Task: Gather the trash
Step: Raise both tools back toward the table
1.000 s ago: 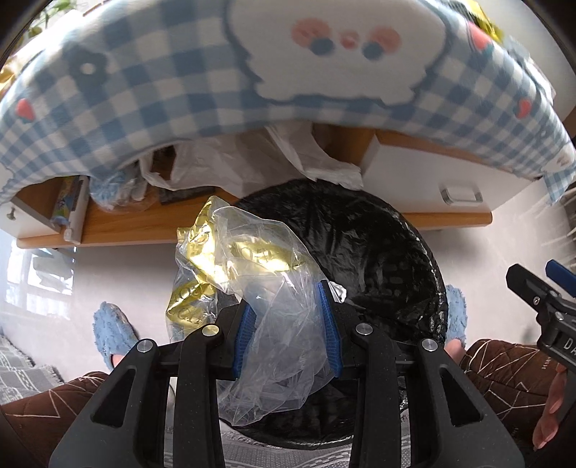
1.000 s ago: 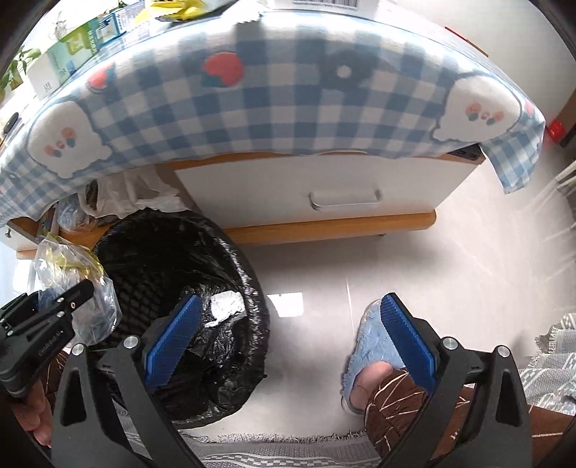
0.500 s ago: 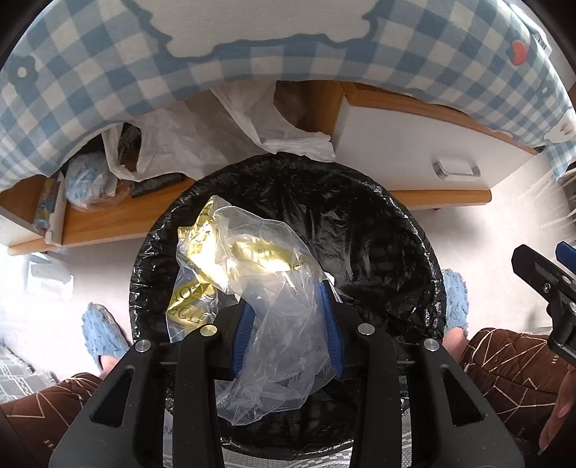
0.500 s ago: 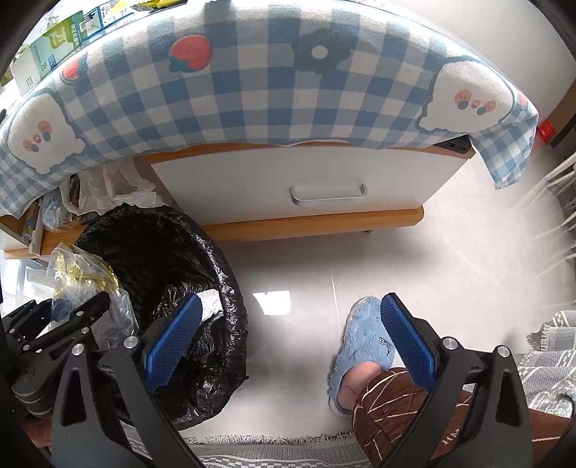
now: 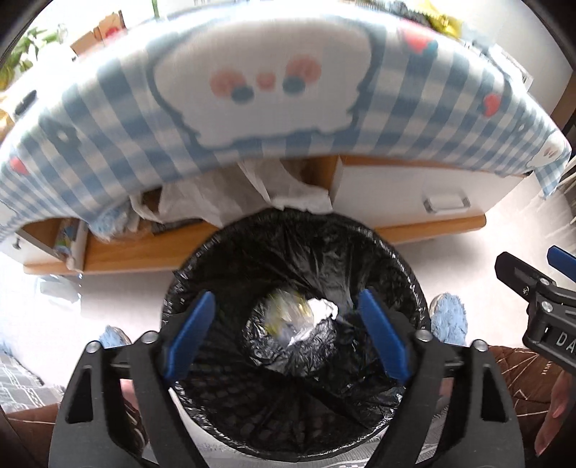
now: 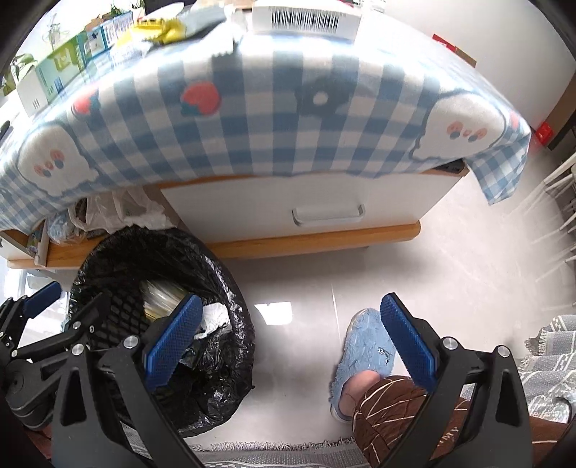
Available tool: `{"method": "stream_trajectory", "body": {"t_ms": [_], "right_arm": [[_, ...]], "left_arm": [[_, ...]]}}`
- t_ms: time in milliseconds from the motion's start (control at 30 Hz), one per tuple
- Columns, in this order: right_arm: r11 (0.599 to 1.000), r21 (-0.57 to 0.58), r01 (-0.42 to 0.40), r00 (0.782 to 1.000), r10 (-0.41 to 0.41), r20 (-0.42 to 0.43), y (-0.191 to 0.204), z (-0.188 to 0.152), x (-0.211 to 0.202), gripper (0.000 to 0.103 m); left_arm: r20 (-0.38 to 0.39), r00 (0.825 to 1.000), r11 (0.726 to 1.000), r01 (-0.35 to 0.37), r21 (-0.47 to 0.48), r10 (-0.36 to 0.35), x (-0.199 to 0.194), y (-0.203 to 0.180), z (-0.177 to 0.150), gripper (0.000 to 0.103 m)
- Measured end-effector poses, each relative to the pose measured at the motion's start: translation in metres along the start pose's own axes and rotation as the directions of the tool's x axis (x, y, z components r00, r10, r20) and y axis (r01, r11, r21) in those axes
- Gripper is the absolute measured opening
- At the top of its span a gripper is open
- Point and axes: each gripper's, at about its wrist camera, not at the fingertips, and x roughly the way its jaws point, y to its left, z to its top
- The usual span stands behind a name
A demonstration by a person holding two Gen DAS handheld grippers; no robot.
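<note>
A black-lined bin (image 5: 396, 273) stands on the floor below me. The clear plastic bag with gold wrappers (image 5: 288, 316) lies blurred at the bottom of it, beside a white crumpled paper (image 5: 324, 309). My left gripper (image 5: 284, 336) hovers over the bin mouth, its jaws opening wide with nothing between them. In the right wrist view the bin (image 6: 230, 288) is at the left, the bag (image 6: 162, 298) inside it. My right gripper (image 6: 288, 342) is open and empty above the floor, right of the bin.
A low table under a blue checked cloth (image 6: 288, 118) stands behind the bin, with a white drawer (image 6: 324, 212) and plastic bags (image 5: 223, 194) on its lower shelf. Boxes and a yellow wrapper (image 6: 158, 30) lie on top. A person's blue slippers (image 6: 363, 349) flank the bin; a grey rug (image 6: 547, 345) lies at the right.
My left gripper opened and let go of the clear bag, which dropped into the bin. The left hand rose a little, bringing more of the tablecloth into view. The right gripper stayed put.
</note>
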Motion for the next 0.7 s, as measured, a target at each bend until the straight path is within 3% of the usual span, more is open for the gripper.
{"method": "stream_trajectory", "body": {"t_ms": [200,400,700], "right_arm": [[0.999,0.021,-0.025,0.998,0.023,0.059,-0.007,0.015,-0.032,0.095],[0.999,-0.001,-0.040,0.987,0.039,0.157,-0.007,0.027,-0.072,0.095],[0.998,-0.010,-0.057,0.969,0.058,0.238,-0.011,0.044,-0.121,0.095]], "left_arm": [[0.042,0.999,1.000,-0.016,-0.003,0.016,-0.031,0.004,0.016,0.096],[0.072,0.997,1.000,-0.014,-0.027,0.015,-0.069,0.011,0.032,0.097],[0.130,0.991,0.999,0.007,-0.040,-0.002,-0.118,0.019,0.051,0.097]]}}
